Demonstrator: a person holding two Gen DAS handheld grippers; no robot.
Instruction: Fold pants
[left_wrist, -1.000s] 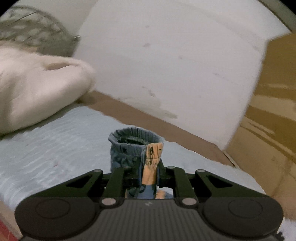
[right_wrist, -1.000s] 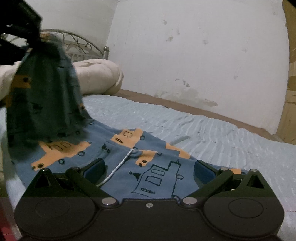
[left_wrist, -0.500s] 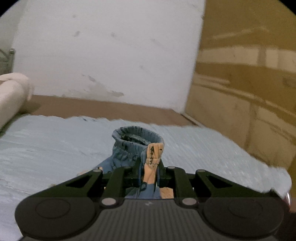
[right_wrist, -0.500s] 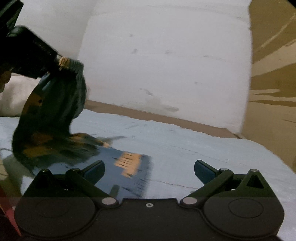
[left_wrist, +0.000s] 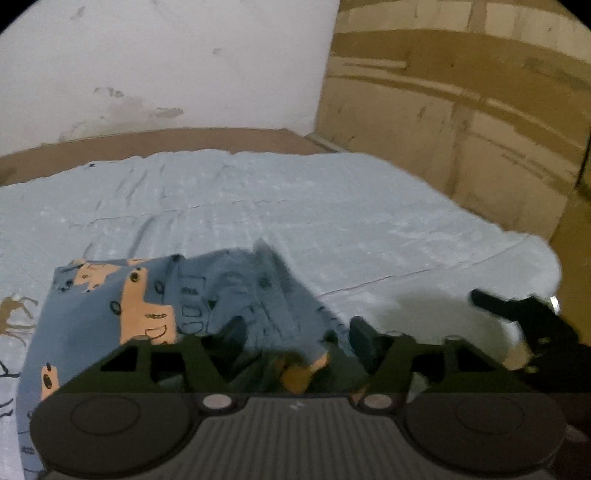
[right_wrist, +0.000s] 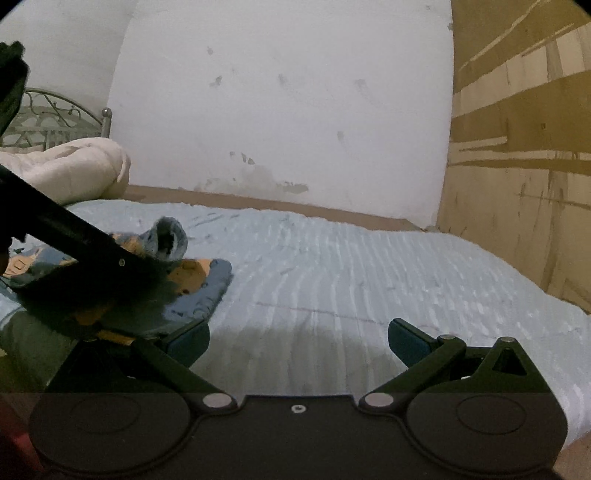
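Bed (left_wrist: 332, 206): pale blue ribbed cover, spanning both views, backed by a white scuffed wall (right_wrist: 280, 110) and brown cardboard panels (left_wrist: 461, 110) to the right. Cream duvet (right_wrist: 74, 170): bundled at the far left of the bed, before a metal headboard (right_wrist: 55, 114). Pants (left_wrist: 155, 295): blue with orange printed patches, lying doubled over on the cover at the left; one ribbed cuff (right_wrist: 171, 236) stands up, opening visible. Left gripper (left_wrist: 295, 332): jaws parted, cloth lying loose between them, none pinched. Right gripper (right_wrist: 298, 339): jaws wide apart, holding nothing, over bare cover just right of the pants; its dark tip shows at the right edge of the left view.
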